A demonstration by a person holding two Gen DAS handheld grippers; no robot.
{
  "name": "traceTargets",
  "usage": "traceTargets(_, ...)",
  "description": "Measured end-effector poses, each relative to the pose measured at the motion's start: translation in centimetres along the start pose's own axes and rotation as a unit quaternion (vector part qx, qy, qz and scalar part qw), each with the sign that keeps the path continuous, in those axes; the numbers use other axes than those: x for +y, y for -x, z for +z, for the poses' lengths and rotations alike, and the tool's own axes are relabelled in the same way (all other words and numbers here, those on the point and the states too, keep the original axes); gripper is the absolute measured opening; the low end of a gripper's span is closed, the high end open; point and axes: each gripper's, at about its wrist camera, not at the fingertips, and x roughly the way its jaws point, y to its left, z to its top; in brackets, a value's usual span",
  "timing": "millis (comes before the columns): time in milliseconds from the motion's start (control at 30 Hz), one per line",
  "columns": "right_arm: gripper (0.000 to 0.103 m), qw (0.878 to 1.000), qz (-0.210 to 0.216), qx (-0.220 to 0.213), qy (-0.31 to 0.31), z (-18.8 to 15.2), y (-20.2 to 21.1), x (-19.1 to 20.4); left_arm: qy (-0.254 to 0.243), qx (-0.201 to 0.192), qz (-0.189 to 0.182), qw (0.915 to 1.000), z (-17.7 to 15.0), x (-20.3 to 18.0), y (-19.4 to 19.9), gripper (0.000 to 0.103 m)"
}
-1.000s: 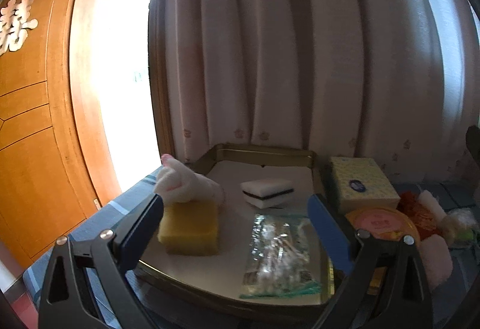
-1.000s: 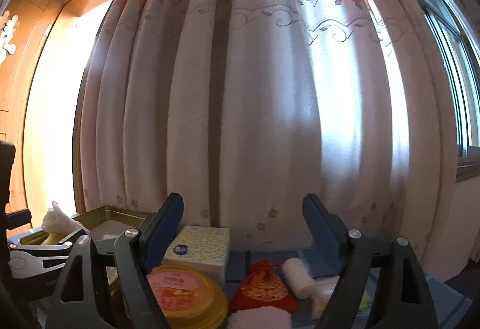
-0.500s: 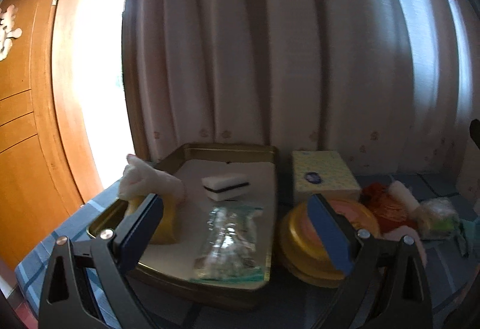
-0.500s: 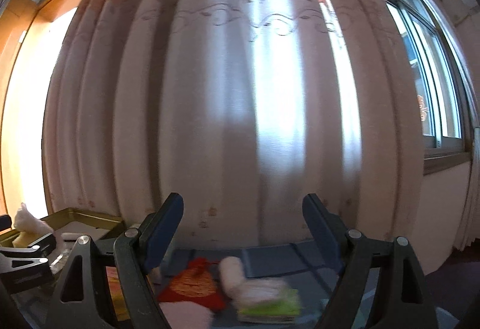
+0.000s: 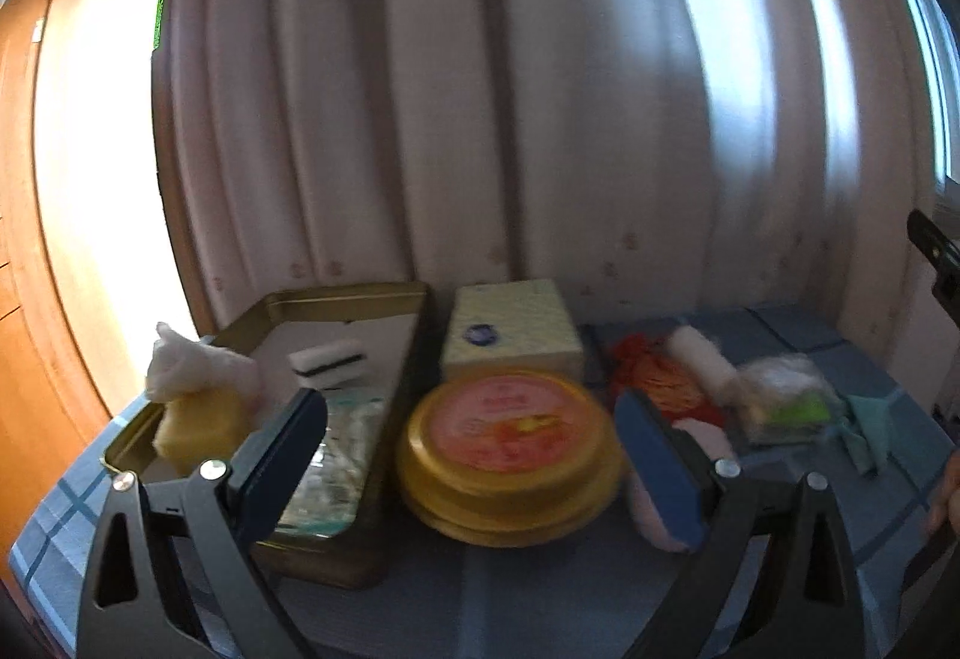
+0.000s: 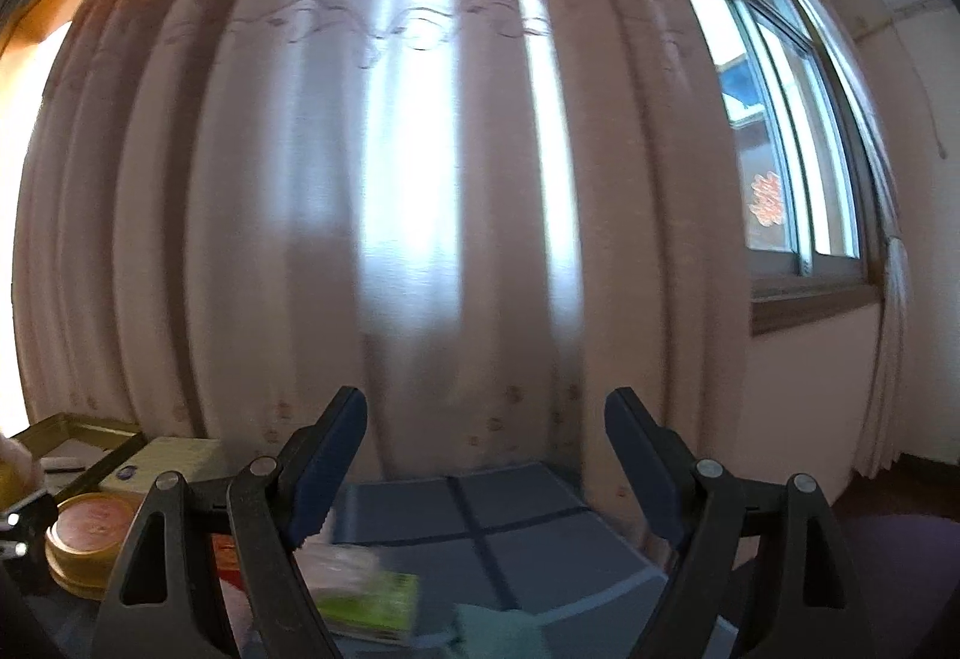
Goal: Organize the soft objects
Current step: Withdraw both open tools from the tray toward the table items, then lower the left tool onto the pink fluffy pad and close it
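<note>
My left gripper (image 5: 471, 455) is open and empty, hovering over a round gold tin (image 5: 510, 464). Left of it, a gold tray (image 5: 354, 299) holds a yellow sponge (image 5: 201, 428), a white plush piece (image 5: 192, 368), a white-and-black sponge (image 5: 327, 359) and a clear plastic packet (image 5: 336, 455). Right of the tin lie a red pouch (image 5: 657, 380), a white roll (image 5: 702, 368), a pink soft item (image 5: 705, 434) and a green-and-white bag (image 5: 783, 407). My right gripper (image 6: 483, 470) is open and empty above the table's right part, with the green bag (image 6: 366, 602) below its left finger.
A yellow tissue box (image 5: 510, 332) stands behind the tin. A teal cloth (image 5: 867, 431) lies at the right. The table has a blue checked cover (image 6: 510, 515). A curtain (image 6: 420, 179) hangs close behind, and a window (image 6: 786, 149) is at the right.
Both grippers have swung to the right. The left view has shifted from the tray to the gold tin. The right view now shows the table's right end and the window.
</note>
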Motion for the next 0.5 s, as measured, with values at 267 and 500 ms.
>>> traceTargets(267,0.083,0.998,-0.013,0.014,-0.057,-0.2,-0.5,-2.8,-0.031,0.035,-0.061,0.997,-0.1,-3.8,-0.3,0.091)
traceTargets(500,0.083,0.997,-0.008,0.022,-0.069,-0.2,-0.9,-3.2,-0.084,0.09,-0.115,0.9856,-0.3,-8.2,-1.4,0.077)
